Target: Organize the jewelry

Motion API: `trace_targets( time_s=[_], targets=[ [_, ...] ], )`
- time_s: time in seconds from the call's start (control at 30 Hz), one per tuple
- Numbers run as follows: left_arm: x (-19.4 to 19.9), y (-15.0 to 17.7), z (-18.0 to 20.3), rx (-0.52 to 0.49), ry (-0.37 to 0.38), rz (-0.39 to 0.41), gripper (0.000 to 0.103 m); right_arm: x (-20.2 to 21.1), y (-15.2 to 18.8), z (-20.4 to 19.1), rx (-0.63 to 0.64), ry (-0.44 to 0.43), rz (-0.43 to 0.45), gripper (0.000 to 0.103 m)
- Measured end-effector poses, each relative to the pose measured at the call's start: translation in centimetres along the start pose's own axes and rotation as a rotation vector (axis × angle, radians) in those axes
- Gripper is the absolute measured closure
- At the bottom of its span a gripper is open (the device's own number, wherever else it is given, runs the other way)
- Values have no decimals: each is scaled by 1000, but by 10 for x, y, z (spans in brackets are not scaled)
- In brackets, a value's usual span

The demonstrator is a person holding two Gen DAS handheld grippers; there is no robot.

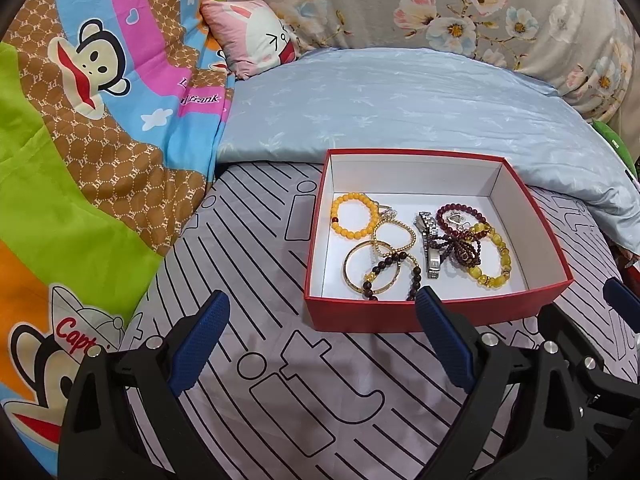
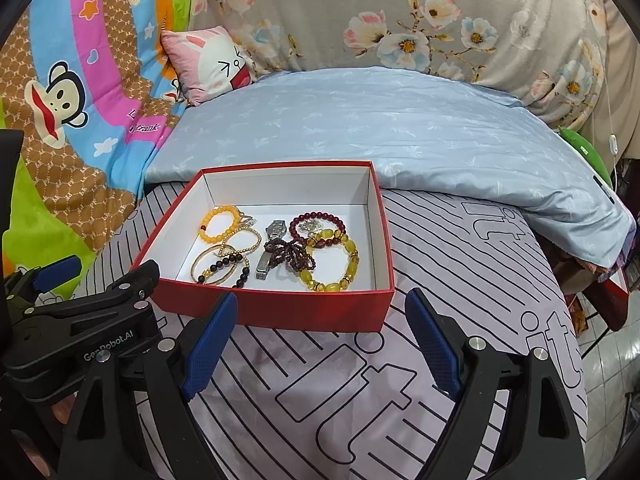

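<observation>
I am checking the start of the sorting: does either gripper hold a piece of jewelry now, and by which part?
Nothing is held. The left gripper and the right gripper are both open over the bed sheet, short of the red box.

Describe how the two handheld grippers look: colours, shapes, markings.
Both the left gripper and right gripper are matte black plastic frames with silver round bolts. Their jaws carry blue, fine-textured pads. White "GenRobot.AI" lettering shows on the left one's body in the right wrist view. No cables visible.
</observation>
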State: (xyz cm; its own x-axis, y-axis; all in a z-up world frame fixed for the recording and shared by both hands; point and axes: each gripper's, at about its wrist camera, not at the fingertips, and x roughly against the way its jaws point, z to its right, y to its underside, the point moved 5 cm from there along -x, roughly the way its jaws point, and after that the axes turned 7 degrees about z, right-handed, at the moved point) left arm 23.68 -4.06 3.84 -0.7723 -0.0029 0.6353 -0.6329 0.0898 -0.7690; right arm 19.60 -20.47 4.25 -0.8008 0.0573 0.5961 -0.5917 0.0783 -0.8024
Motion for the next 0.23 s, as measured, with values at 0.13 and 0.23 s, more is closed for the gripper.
trace_targets(
  time_s=[0.13,0.23],
  targets=[
    [0,-1,1,1,8,13,14,-1,0,-1,-6,7,2,19],
    [-1,-1,1,5,15,8,14,-1,0,-2,-8,11,1,19]
  ],
)
